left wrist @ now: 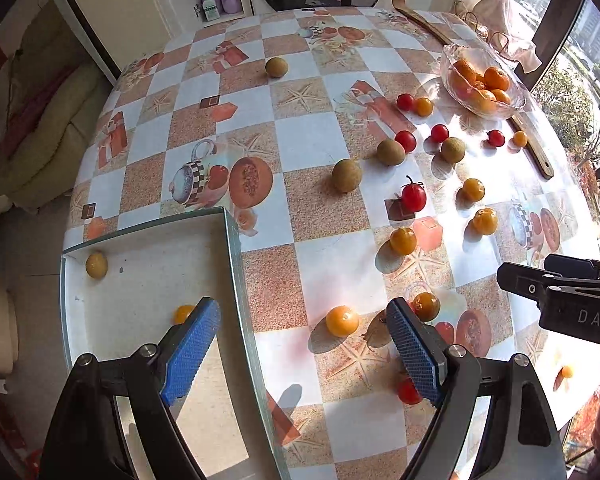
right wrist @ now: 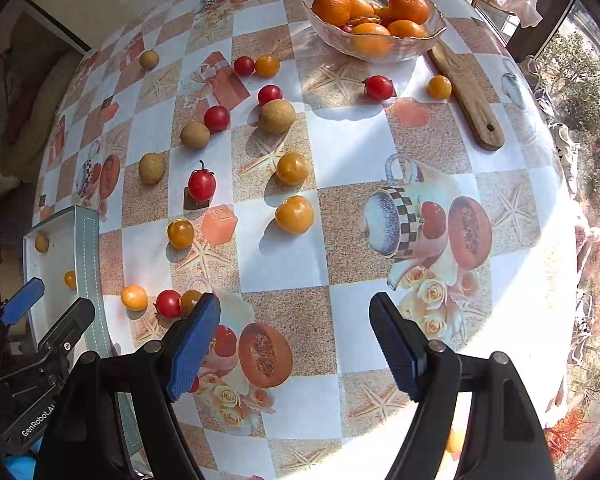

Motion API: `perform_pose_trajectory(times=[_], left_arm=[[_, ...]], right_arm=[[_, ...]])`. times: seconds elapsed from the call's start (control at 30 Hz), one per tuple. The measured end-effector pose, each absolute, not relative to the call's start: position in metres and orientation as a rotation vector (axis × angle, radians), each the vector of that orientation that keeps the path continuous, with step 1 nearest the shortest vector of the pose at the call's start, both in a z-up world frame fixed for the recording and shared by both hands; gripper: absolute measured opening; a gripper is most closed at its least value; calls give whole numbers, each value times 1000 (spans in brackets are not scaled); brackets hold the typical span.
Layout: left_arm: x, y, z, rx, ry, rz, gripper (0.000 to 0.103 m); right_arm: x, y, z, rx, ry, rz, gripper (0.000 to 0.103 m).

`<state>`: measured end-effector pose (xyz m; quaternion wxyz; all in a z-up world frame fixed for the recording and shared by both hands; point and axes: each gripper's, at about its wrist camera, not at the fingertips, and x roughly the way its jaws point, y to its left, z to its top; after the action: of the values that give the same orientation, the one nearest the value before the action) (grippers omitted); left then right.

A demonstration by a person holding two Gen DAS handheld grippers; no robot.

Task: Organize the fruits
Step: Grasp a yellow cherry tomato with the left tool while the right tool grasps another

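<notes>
**Both grippers empty above the fruit-strewn table**

We take the white tray (left wrist: 148,280) at the table's near-left edge as our landmark. Inside it lie two fruits: a brown longan (left wrist: 96,265) near its far-left corner and a small orange tomato (left wrist: 183,313) nearer to us, partly hidden behind one blue pad.

Our left gripper (left wrist: 304,316) hangs with jaws spread wide and nothing between them; one finger sits over the tray, the other over the checked tablecloth (left wrist: 308,140) just to the tray's right. Our right gripper (right wrist: 294,312) is further right of the tray, also wide apart and holding nothing, above a printed melon and roses.

Just right of the tray lie an orange tomato (right wrist: 134,297), a red cherry tomato (right wrist: 168,303) and a darker orange one touching it. Further from the tray, the remaining fruit is scattered: more longans (right wrist: 277,116), red tomatoes (right wrist: 201,185) and yellow-orange tomatoes (right wrist: 295,214).

Well away from the tray, at the table's far-right side, a glass bowl (right wrist: 432,36) holds mandarins (right wrist: 332,7). A wooden back scratcher (right wrist: 466,92) lies beside and partly under that bowl.
</notes>
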<state>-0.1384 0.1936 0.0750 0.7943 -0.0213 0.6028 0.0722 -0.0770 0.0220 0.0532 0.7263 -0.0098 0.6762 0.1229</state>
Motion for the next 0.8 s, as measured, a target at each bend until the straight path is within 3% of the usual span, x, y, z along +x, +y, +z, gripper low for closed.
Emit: perform_pose_trajectory(times=[0.3,0.57,0.67,0.73,0.8], left_arm=[[-97,167,46,-4,1329,102,86],[-82,160,21,32,1358,79,86],[-79,158,17,27,1364,73,73],[-77,156,18,26,1357,78,72],[-74,155,18,14,1352,64,61]], right_arm=[[-54,15,42,-18,1480,301,78],[-40,17,32,2,1490,385,53],[-35,21,25,14,1504,419,45],[-33,25,22,15,1509,425,42],[-30,28,21,13,1503,427,39]])
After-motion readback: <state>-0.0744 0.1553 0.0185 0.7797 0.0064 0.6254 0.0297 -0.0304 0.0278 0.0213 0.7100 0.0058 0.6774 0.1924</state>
